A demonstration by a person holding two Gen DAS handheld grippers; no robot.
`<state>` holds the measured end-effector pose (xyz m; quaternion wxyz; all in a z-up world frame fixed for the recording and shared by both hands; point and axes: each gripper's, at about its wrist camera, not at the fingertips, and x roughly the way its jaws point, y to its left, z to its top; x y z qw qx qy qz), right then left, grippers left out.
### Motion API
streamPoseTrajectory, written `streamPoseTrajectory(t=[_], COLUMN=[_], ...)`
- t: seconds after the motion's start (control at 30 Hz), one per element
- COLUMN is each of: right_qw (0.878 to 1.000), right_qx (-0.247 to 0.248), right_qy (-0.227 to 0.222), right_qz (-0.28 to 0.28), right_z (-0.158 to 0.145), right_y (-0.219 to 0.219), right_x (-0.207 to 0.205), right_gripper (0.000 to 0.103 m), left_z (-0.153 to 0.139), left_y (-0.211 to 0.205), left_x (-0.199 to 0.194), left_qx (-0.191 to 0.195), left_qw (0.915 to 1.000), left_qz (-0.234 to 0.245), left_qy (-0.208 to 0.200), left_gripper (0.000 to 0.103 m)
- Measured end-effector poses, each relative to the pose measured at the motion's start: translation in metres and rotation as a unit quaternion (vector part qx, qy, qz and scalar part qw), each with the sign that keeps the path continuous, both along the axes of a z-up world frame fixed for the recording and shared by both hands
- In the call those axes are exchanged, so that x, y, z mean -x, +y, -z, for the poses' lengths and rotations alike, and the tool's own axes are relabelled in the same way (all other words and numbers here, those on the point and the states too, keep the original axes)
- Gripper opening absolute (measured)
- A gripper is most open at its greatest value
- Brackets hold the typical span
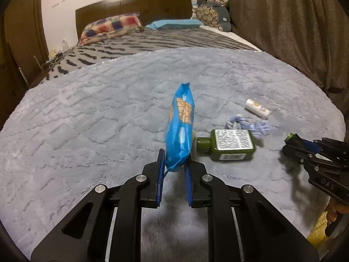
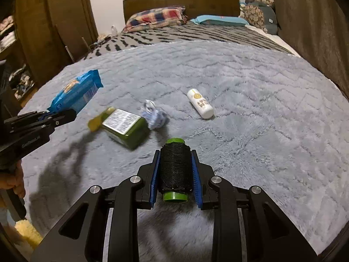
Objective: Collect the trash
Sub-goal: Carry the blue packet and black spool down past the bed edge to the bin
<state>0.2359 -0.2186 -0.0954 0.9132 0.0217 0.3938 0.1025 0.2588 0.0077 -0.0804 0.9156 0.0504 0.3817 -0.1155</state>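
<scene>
My left gripper point(image 1: 174, 159) is shut on the bottom end of a blue snack bag point(image 1: 180, 126) and holds it upright above the grey fluffy blanket point(image 1: 87, 120); the bag shows at the left of the right wrist view point(image 2: 76, 93). My right gripper point(image 2: 175, 157) is shut on a spool of black thread with green ends point(image 2: 175, 170); it shows at the right of the left wrist view point(image 1: 292, 144). A green bottle point(image 1: 231, 145) point(image 2: 125, 127), a crumpled pale blue scrap point(image 1: 250, 125) point(image 2: 154, 116) and a small white bottle point(image 1: 257, 108) point(image 2: 200, 107) lie on the blanket.
The blanket covers the foot of a bed with a striped cover point(image 1: 152, 41), pillows point(image 1: 111, 27) and a wooden headboard point(image 1: 135, 5). A brown curtain point(image 1: 294, 32) hangs at the right. A wooden wardrobe point(image 2: 54, 21) stands at the left.
</scene>
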Motion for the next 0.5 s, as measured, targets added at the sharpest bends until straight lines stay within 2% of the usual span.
streamPoseTrajectory(t=[0.5], right_qw=[0.998], right_qx=[-0.003], right_qy=[-0.066], right_qz=[-0.005], right_z=[-0.062], right_y=[-0.006], right_x=[0.083], right_gripper=[0.027], left_z=[-0.048], left_y=[-0.007], left_x=[0.120], left_qx=[0.012], left_qw=[0.9983], left_qz=[0.025], left_qy=[-0.052], left_gripper=[0.015])
